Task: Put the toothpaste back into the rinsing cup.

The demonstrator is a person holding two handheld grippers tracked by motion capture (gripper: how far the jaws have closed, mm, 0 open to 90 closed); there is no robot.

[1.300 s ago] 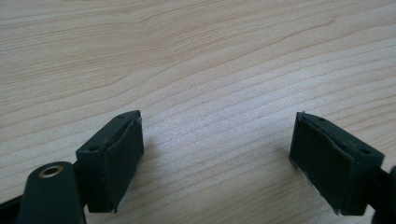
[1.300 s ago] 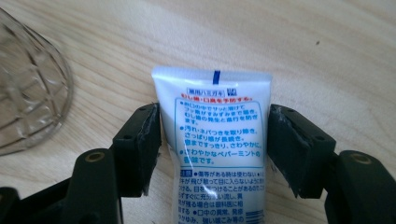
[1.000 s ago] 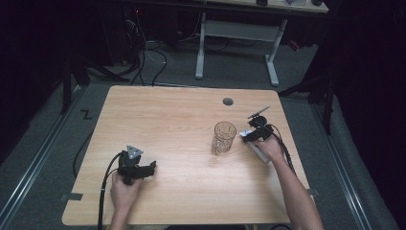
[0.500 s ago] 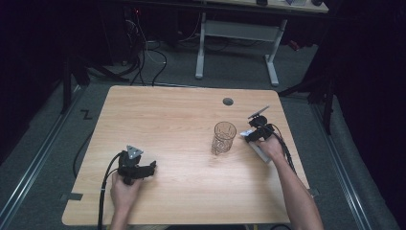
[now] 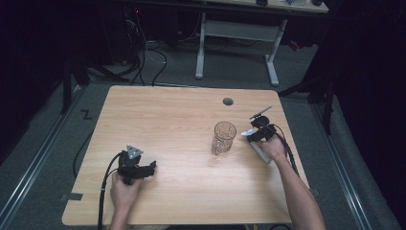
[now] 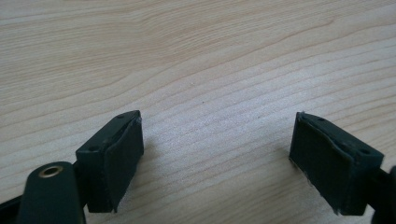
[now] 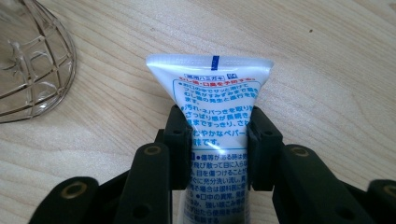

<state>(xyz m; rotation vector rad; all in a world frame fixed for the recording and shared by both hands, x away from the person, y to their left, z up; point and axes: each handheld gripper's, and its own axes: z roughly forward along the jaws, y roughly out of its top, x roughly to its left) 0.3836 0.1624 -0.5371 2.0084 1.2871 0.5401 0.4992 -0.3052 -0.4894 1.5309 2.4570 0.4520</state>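
Beside the clear glass (image 5: 224, 137), on its right, a white tube (image 7: 212, 121) is clamped near its crimped end by the right gripper (image 7: 215, 140), crimp pointing toward the glass, presumably so it can be carried to it. Well left of the glass, the left gripper (image 6: 219, 154) rests low over the bare desk (image 5: 172, 115), jaws spread wide and empty, apparently waiting.

Bare forearms, no sleeves. Black two-jaw left gripper (image 5: 143, 168): grey three-cornered top plate, black trailing cable. Black right gripper (image 7: 219, 142): brass-ringed screw holes, flat black pads (image 6: 120, 154).
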